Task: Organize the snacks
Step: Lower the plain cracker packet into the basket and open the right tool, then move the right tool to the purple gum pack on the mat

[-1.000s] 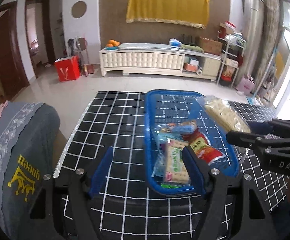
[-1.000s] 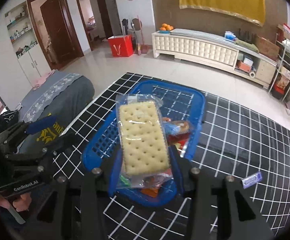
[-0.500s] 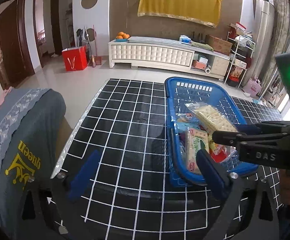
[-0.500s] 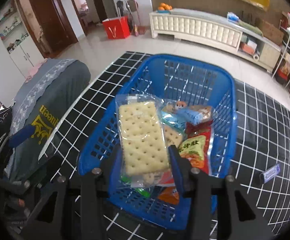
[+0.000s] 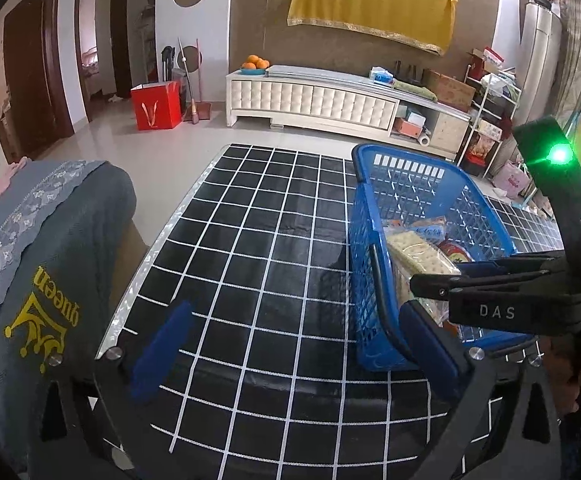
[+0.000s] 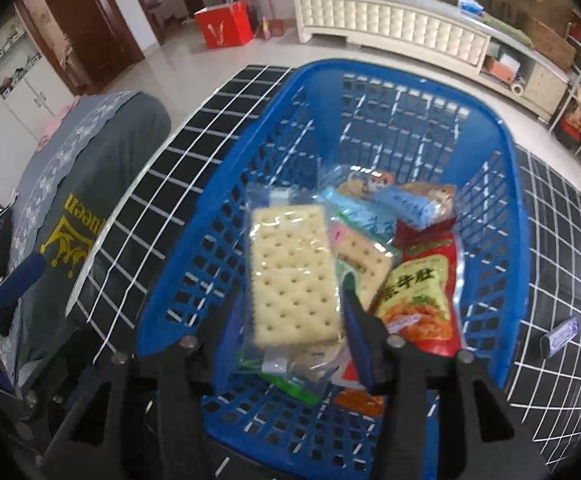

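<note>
bright daylight from the right, fisheye-warped dark edges, right wrist view slightly motion-blurred

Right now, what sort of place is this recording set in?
Most likely a home living room: a long white cabinet along the wall with a bowl of oranges on it, wooden interior doors, and a cluttered storage rack.

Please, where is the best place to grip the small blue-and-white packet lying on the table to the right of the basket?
Probably across the narrow width of the small flat blue-and-white packet, coming straight down: it lies flat on the black grid-patterned table, apart from the blue plastic basket.
</note>
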